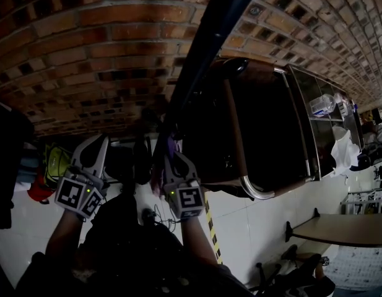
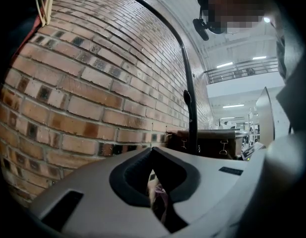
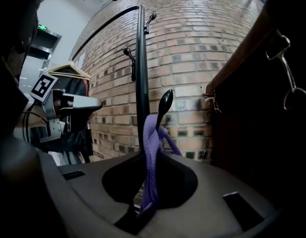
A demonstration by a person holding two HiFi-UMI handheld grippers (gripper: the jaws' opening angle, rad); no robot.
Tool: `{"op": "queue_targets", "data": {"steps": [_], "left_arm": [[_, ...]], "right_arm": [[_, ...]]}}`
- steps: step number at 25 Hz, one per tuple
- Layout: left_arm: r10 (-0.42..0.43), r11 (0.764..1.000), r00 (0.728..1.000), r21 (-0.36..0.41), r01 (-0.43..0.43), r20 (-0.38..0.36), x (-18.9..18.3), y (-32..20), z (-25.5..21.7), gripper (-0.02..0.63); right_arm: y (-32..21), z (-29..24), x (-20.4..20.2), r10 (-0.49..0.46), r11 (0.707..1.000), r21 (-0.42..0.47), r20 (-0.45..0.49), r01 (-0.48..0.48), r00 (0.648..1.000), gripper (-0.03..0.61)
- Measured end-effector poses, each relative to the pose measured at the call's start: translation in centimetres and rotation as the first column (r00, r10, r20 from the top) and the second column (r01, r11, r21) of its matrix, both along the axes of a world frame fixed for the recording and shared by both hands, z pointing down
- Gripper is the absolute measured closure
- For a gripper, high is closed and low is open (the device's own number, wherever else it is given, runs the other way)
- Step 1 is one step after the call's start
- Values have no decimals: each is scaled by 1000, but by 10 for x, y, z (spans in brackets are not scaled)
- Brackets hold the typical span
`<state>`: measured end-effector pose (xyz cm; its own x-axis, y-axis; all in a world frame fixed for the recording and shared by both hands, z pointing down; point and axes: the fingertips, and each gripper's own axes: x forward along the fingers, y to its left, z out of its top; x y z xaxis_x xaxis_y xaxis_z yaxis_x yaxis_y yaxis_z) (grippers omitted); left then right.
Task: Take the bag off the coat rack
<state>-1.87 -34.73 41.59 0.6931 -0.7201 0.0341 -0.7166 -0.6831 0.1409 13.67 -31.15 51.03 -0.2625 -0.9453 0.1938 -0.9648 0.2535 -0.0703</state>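
Note:
A black coat rack pole [image 3: 141, 83] stands in front of a brick wall. A purple bag strap [image 3: 150, 152] is looped over one of its black hooks [image 3: 165, 103] and runs down between my right gripper's [image 3: 143, 209] jaws, which are shut on it. In the head view the right gripper [image 1: 172, 159] sits at the pole [image 1: 203, 48], with a bit of purple strap [image 1: 172, 146] showing at its tip. My left gripper [image 1: 91, 156] hangs a little to the left, apart from the pole, holding nothing that I can see. The bag's body is hidden in the dark below.
A brick wall [image 1: 85, 54] fills the background. A large dark brown leather piece with metal clips [image 1: 265, 129] stands just right of the pole. A table [image 1: 345, 228] and yellow-black floor tape [image 1: 210, 224] lie to the right. Coloured bags [image 1: 54, 163] sit at the left.

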Motion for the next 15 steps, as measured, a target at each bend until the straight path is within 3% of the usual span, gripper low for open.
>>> {"op": "queue_targets", "data": {"steps": [15], "left_arm": [[11, 1000, 1000, -9, -11, 1, 7, -7, 2, 594]], "right_arm": [[-1, -29, 5, -30, 1000, 7, 17, 29, 999, 520]]}}
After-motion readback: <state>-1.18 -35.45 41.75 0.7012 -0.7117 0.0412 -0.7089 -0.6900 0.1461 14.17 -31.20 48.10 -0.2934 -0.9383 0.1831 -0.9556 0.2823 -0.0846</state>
